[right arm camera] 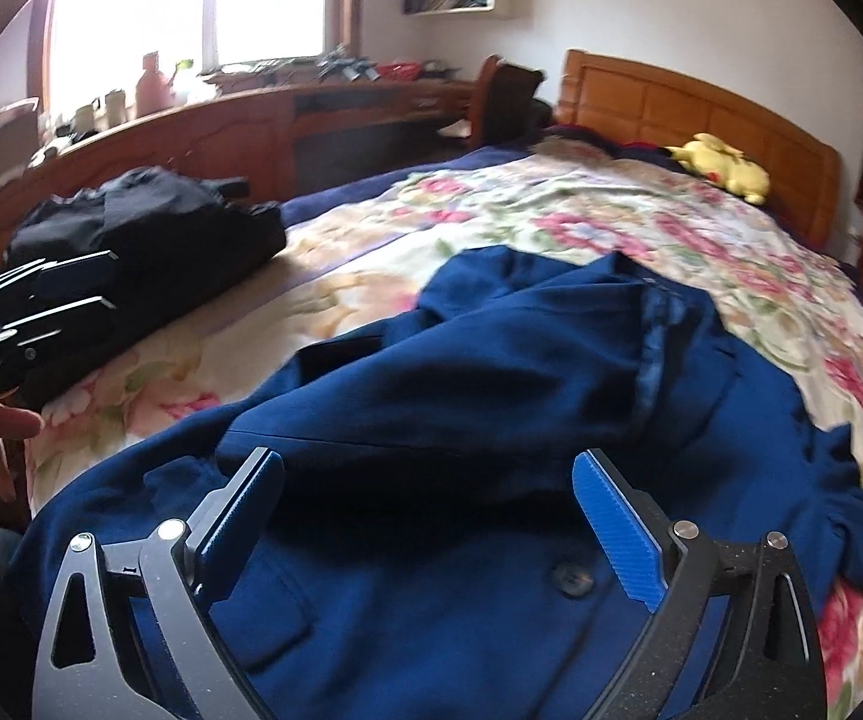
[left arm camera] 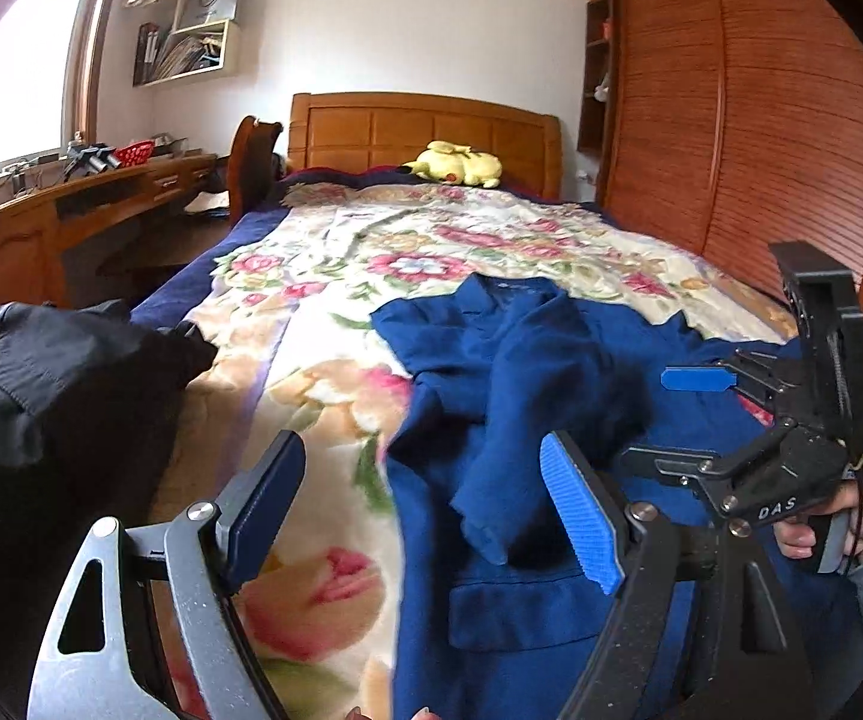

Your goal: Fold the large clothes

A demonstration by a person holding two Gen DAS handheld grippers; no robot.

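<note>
A dark blue jacket (left arm camera: 527, 372) lies spread on the floral bedspread (left arm camera: 335, 276), one sleeve folded across its front. It also fills the right wrist view (right arm camera: 491, 396), with a button (right arm camera: 569, 577) near the gripper. My left gripper (left arm camera: 425, 504) is open and empty, above the jacket's left edge. My right gripper (right arm camera: 431, 516) is open and empty, just above the jacket's lower front. The right gripper also shows in the left wrist view (left arm camera: 698, 379), over the jacket's right side. The left gripper shows in the right wrist view (right arm camera: 80, 282), beside the black clothes.
A pile of black clothes (left arm camera: 59, 390) lies at the bed's left edge, also in the right wrist view (right arm camera: 149, 222). A yellow plush toy (left arm camera: 458, 163) sits by the wooden headboard (left arm camera: 425, 126). A cluttered desk (left arm camera: 71, 192) stands to the left, a slatted wardrobe (left arm camera: 749, 120) to the right.
</note>
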